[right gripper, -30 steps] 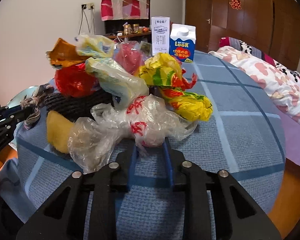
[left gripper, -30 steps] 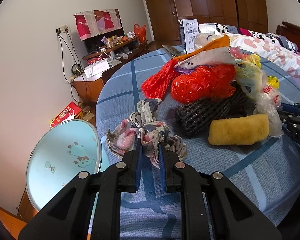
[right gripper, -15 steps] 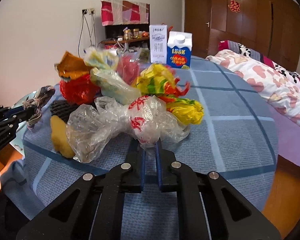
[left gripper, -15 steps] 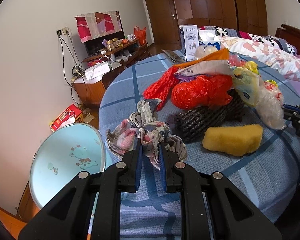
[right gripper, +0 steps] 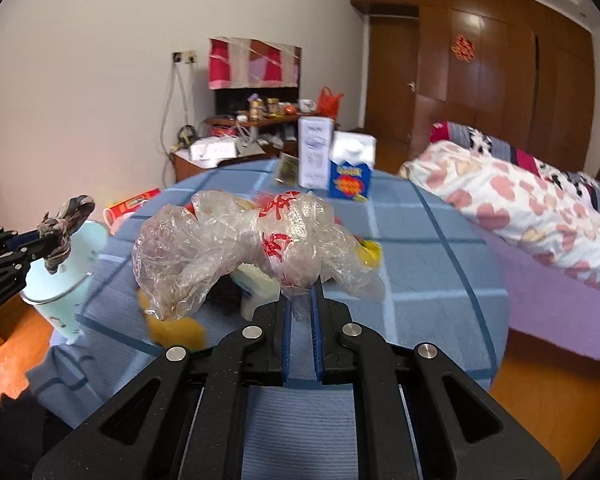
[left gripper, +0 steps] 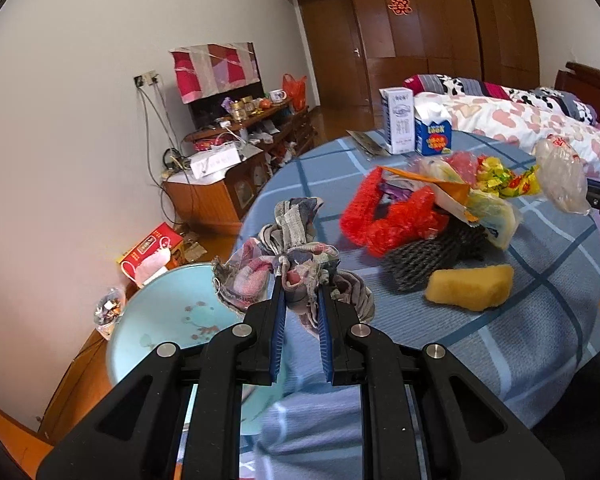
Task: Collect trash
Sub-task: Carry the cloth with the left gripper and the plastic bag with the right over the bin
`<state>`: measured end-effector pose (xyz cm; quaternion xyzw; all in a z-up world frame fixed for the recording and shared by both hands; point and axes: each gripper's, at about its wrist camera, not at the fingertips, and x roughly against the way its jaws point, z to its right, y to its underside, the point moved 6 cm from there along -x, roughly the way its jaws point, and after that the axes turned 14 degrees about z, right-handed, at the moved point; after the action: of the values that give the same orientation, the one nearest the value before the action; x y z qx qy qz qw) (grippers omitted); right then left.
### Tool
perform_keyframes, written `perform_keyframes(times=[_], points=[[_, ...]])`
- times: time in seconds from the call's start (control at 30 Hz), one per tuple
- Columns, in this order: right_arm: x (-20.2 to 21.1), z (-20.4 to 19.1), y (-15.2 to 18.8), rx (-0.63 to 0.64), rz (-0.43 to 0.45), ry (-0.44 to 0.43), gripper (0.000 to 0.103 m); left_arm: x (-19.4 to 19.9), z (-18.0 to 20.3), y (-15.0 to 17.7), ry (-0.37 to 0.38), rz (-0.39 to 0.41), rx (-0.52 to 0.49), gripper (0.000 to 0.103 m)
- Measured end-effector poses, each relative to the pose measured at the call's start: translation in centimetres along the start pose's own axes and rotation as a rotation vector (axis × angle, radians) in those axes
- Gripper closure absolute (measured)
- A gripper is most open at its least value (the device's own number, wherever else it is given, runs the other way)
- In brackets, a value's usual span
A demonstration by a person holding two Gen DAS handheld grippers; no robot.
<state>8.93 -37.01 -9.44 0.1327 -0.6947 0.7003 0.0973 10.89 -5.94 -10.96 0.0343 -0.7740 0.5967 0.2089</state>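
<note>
Left wrist view: looks forward and down along the left gripper point(left gripper: 302, 292), close over the table point(left gripper: 500, 332) edge, bin point(left gripper: 160, 320) below left. Right wrist view: same tilt along the right gripper point(right gripper: 300, 300), from further right. Shared: table, cartons point(right gripper: 332, 164), each other's gripper at frame edge.

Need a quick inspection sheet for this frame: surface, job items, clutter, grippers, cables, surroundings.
Surface: round table under a blue checked cloth.
Job's things: rag and clear plastic bag, both lifted; trash pile with red net, black net, yellow sponge.
Clutter: two cartons at the far edge.
Grippers: left gripper shut on rag; right gripper shut on clear plastic bag.
Cables: wires hang from wall socket.
Surroundings: light-blue bin, bed, wooden wardrobe.
</note>
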Motion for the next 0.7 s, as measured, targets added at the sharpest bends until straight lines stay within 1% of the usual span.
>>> perform_keyframes(times=[0.13,0.4,0.7], points=[[0.0,-2.4,-1.0,0.024,0.013,-0.044,0.094,0.9,-1.8,-0.1,-0.024,0.011,0.006,0.088],[-0.8,-5.8,-2.3,0.047,0.03,-0.103,0.094,1.1,-5.2,0.1,-0.076,-0.003,0.037,0.088],[-3.3,-9.8,-2.4,0.074,0.02,-0.166,0.094,1.0,-8.1,1.3,-0.139,-0.028,0.05,0.088]])
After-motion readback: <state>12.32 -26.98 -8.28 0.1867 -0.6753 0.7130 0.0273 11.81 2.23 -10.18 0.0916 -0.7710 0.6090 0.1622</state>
